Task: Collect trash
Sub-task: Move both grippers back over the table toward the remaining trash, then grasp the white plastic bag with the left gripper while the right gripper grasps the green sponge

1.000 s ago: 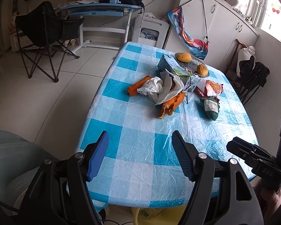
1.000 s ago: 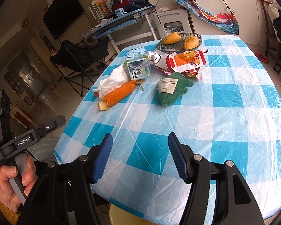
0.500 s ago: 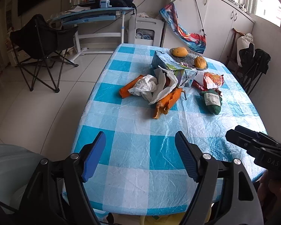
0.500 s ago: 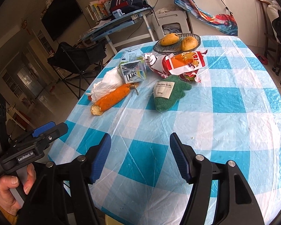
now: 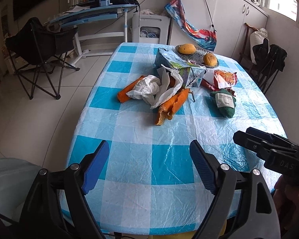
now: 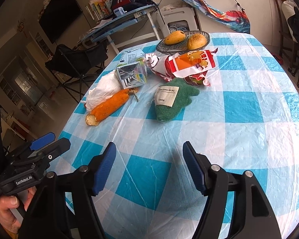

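Trash lies mid-table on a blue-and-white checked cloth [image 5: 133, 159]: crumpled white plastic [image 5: 147, 88], orange peel pieces [image 5: 171, 107], a crushed drink carton [image 5: 189, 73], a red-and-orange snack wrapper [image 5: 225, 77] and a green knitted piece with a label [image 5: 225, 103]. My left gripper [image 5: 149, 165] hovers over the near table edge, jaws opening, nothing between them. My right gripper [image 6: 149, 167] is near the same edge, jaws opening and empty. From the right wrist view the peel [image 6: 109, 105], carton [image 6: 132, 75], wrapper [image 6: 189, 65] and green piece [image 6: 173, 99] lie ahead.
A dish [image 5: 197, 56] with two yellow-orange fruits stands at the table's far end. A folding chair [image 5: 39, 47] and a desk [image 5: 93, 16] stand on the tiled floor at left. A pale bin [image 5: 8, 181] sits below left. Cabinets line the right wall.
Both grippers' jaws have spread wider. The left wrist view has rolled level and shifted, so the trash now sits more centred ahead. The right wrist view has barely changed.
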The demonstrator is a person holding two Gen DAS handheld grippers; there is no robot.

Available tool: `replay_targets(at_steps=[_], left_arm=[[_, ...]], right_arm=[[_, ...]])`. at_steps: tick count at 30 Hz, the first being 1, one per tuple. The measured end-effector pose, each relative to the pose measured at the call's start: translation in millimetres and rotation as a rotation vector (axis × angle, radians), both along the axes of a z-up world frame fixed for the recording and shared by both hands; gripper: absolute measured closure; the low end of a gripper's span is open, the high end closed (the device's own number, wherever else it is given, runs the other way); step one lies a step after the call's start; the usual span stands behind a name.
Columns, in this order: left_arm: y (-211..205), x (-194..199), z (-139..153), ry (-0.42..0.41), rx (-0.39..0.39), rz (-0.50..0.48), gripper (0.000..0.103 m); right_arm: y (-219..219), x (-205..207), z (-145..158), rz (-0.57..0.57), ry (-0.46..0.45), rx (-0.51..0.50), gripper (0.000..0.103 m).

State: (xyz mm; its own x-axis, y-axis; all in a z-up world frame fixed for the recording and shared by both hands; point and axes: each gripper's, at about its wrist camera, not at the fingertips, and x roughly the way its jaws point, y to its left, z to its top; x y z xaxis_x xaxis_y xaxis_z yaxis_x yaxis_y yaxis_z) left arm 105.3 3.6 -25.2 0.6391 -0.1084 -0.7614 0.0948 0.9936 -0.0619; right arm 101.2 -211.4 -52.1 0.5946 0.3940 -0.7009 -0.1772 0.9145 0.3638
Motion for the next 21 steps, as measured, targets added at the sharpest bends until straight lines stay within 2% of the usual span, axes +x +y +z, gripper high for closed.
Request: replay_targets(at_steps=[13, 18, 20, 21], left_arm=[[-6.5, 17.3, 3.5, 0.007, -0.056, -0.008, 0.020], [-13.9, 43.4, 16.3, -0.034, -0.014, 0.004, 0.020], [-19.3, 56.9, 17.3, -0.041, 0.008, -0.005, 0.020], [-22.5, 63.2, 16.0, -0.040, 0.022, -0.013, 0.020]], right_arm=[[-16.0, 39.4, -3.6, -0.078, 0.019, 0.045, 0.036], [-12.7, 59.7, -4.9, -0.086, 0.014, 0.032, 0.036], [-10.6, 66.1, -5.3, -0.094, 0.011, 0.010, 0.045], [-10.6, 67.0, -6.0, -0.098, 0.013, 0.009, 0.052]])
